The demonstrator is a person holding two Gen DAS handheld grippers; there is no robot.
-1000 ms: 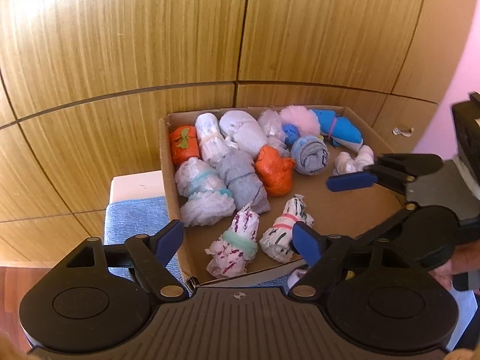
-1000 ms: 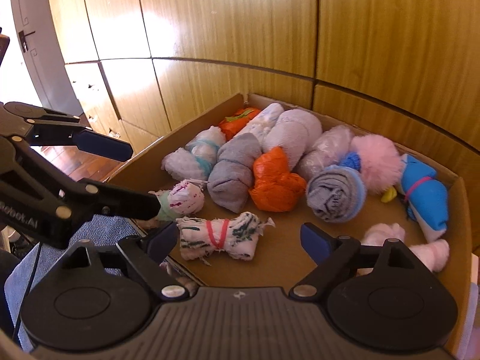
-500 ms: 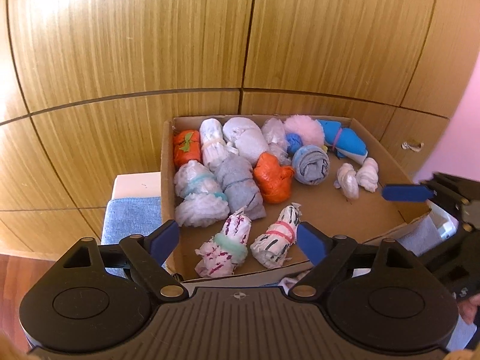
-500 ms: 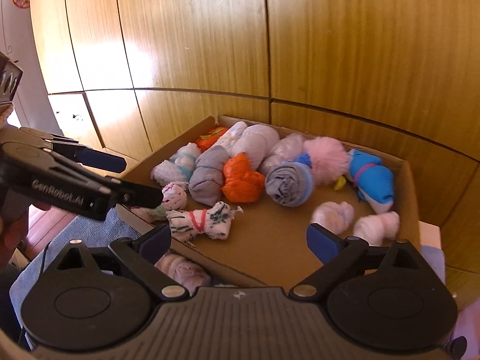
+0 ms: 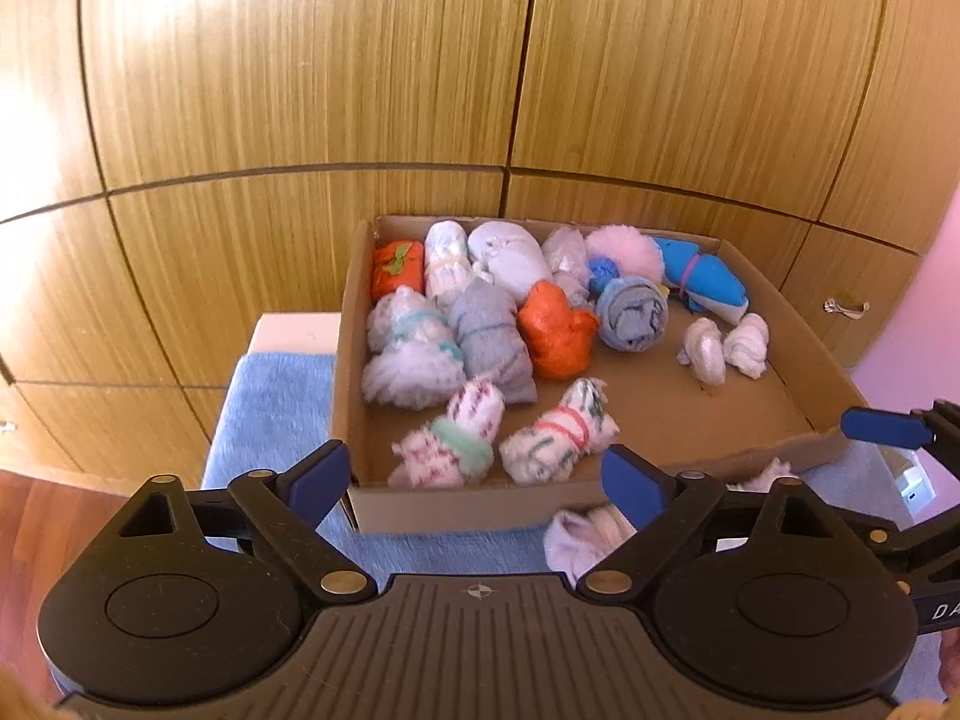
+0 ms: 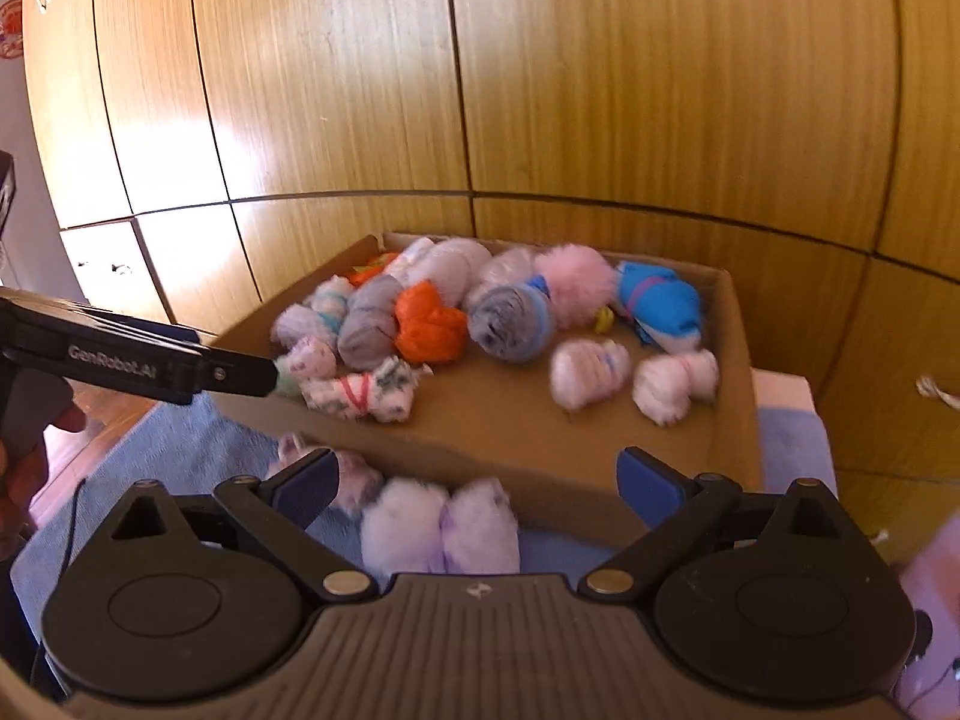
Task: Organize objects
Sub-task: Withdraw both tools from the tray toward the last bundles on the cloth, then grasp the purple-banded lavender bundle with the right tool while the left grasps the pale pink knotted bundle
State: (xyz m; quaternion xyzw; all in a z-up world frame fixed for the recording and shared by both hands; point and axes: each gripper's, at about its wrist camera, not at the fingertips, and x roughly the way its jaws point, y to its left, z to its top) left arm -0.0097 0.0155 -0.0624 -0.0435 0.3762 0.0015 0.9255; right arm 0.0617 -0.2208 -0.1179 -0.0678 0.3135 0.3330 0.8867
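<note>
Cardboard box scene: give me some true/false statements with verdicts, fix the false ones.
1. The cardboard box holds many rolled cloth bundles. True.
2. Both claws are shut on bundles. False: the left claw and the right claw are open with nothing gripped; both have just been opening.
3. Every bundle is inside the box. False: pale bundles lie outside it on the blue towel.
4. The orange bundle lies beside a grey bundle. True.
5. The box stands against a white tiled wall. False: wooden panels are behind it.
</note>
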